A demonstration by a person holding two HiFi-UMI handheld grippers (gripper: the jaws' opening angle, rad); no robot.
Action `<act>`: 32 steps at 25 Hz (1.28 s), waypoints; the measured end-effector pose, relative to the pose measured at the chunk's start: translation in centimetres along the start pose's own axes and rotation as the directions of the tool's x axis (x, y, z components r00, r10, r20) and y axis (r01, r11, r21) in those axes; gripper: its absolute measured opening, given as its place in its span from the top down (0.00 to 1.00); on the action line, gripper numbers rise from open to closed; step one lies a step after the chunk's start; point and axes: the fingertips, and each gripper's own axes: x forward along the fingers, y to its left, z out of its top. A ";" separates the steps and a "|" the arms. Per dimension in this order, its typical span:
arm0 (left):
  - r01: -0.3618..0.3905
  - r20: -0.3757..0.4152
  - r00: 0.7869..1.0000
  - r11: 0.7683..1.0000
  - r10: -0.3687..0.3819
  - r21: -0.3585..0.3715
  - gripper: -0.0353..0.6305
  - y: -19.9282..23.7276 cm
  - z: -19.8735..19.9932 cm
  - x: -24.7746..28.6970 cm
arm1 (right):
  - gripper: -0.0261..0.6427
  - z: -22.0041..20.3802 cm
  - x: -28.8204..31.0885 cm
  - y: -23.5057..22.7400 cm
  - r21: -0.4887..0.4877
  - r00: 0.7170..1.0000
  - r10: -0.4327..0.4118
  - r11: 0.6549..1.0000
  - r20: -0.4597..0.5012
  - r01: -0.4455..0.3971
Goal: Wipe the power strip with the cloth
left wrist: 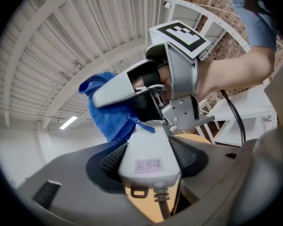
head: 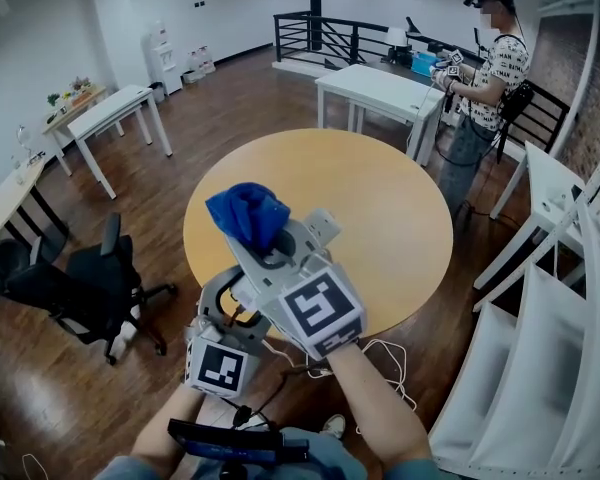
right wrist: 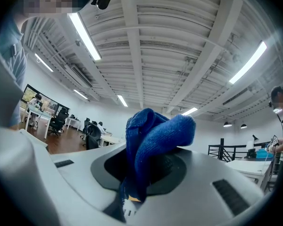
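Held power strip [left wrist: 144, 142] and blue cloth [right wrist: 153, 131] above round table's [head: 400, 218] near edge.
Clamped power strip, likely stiff, light and slippery, by cord end in left gripper [left wrist: 148, 160]; pinched soft, limp blue cloth bunched in right gripper [right wrist: 146, 173].

The only writing is on a small pink label [left wrist: 148, 164] stuck to the cord end of the white power strip [left wrist: 147, 147]: a few handwritten dark characters, too blurred to read. The upper marker cube [head: 321, 310] and the lower marker cube [head: 220, 366] carry black-and-white square code patterns, not letters or numbers. The print on the shirt [head: 502, 66] of the far-off person is too small to read.
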 end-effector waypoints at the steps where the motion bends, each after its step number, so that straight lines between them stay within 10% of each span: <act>1: 0.001 0.001 1.000 1.000 -0.001 0.000 0.52 0.0 0.0 -0.2 | 0.86 0.0 0.0 -0.2 -0.001 1.000 -0.005 1.000 -0.001 0.005; 32: 0.018 0.044 0.999 1.000 -0.018 0.001 0.52 -0.5 0.6 -1.0 | 0.86 2.6 -3.7 -11.3 -0.027 0.970 -0.242 0.970 0.033 0.243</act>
